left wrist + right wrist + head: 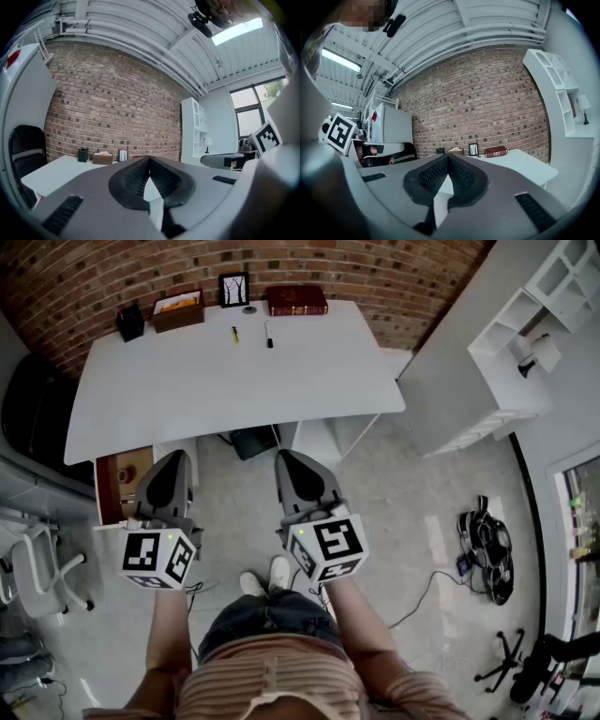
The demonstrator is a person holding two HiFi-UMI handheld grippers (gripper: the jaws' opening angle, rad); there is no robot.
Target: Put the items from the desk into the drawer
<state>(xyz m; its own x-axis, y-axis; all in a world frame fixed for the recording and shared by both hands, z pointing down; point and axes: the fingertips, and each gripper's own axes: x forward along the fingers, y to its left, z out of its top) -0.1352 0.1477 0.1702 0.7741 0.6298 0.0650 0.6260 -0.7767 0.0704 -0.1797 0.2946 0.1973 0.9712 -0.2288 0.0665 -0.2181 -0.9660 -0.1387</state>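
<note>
Head view: desk partly hides the open drawer.

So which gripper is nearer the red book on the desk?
Right. The right gripper is short of the desk, roughly in line with the red book at its back edge; the left gripper is beside it, further left.

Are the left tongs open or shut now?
Shut. In the left gripper view the left tongs meet tip to tip, with nothing between them.
</note>
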